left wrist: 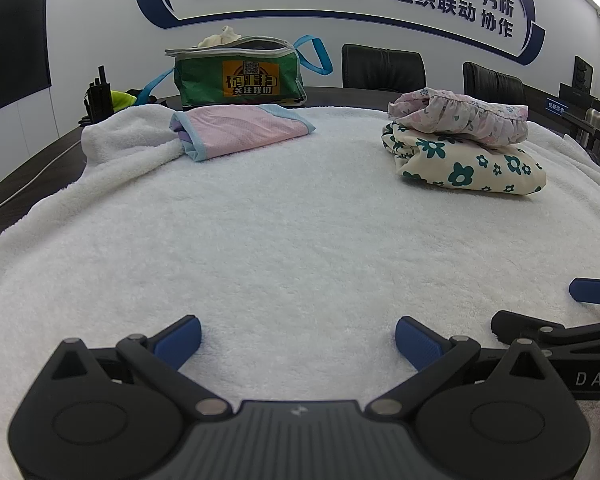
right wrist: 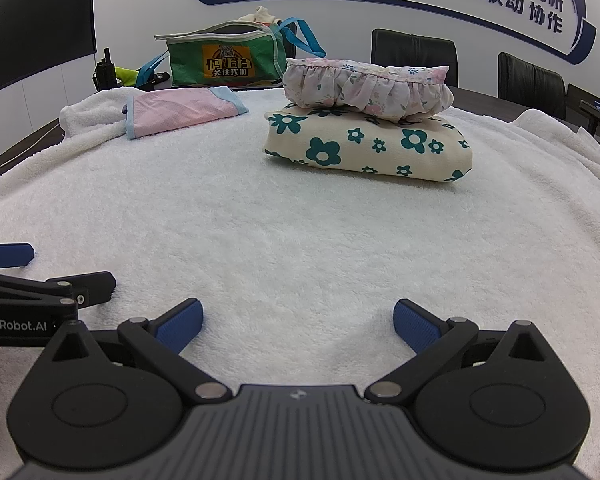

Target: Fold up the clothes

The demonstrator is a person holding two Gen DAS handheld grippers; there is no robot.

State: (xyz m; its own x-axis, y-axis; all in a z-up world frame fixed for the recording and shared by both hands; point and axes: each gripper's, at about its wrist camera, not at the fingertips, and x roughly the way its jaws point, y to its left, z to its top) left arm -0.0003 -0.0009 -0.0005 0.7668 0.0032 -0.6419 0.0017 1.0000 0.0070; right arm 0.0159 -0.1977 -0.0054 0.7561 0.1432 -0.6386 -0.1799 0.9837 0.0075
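A white towel (left wrist: 292, 220) (right wrist: 260, 220) covers the table. On it at the far right lies a folded cream garment with teal flowers (left wrist: 472, 162) (right wrist: 368, 146), with a folded pink ruffled floral garment (left wrist: 460, 114) (right wrist: 364, 86) stacked on top. A folded pink garment with blue trim (left wrist: 240, 130) (right wrist: 184, 110) lies at the far left. My left gripper (left wrist: 298, 342) is open over bare towel near the front, nothing between its blue pads. My right gripper (right wrist: 298, 326) is open too, beside it, and empty. Each gripper's side shows in the other's view.
A green zipped bag (left wrist: 240, 76) (right wrist: 224, 58) with blue straps stands behind the towel, cloth poking out of its top. Black chairs (left wrist: 384, 66) (right wrist: 414, 54) line the table's far side. A black radio (left wrist: 98, 94) stands at the back left.
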